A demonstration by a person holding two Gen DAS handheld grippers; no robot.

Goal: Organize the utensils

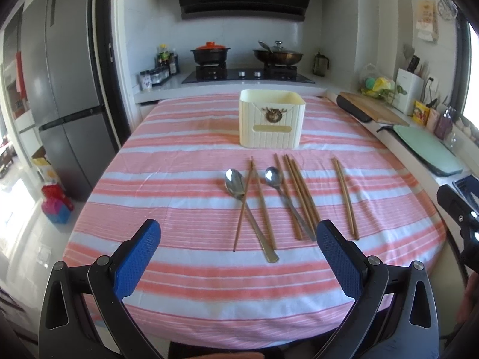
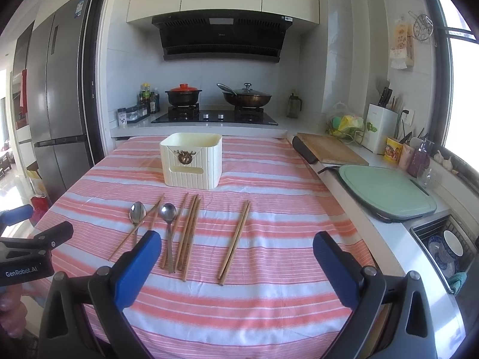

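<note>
A cream utensil holder [image 1: 271, 123] [image 2: 191, 161] stands upright at the far middle of the pink-striped table [image 1: 185, 269] [image 2: 269, 299]. In front of it lie two metal spoons [image 1: 236, 187] [image 1: 274, 178] and several wooden chopsticks [image 1: 301, 197]; one pair [image 1: 345, 199] [image 2: 235, 237] lies apart to the right. The spoons [image 2: 137, 213] [image 2: 168, 214] also show in the right wrist view. My left gripper [image 1: 238, 236] is open and empty, above the table's near edge. My right gripper [image 2: 238, 245] is open and empty, near the separate chopstick pair.
A counter along the right holds a wooden cutting board [image 2: 329, 149], a green board [image 2: 386, 191], a knife block [image 2: 381, 131] and a sink with dishes [image 2: 446, 248]. A stove with pots [image 1: 248, 71] stands behind the table. A fridge [image 1: 69, 89] is at left.
</note>
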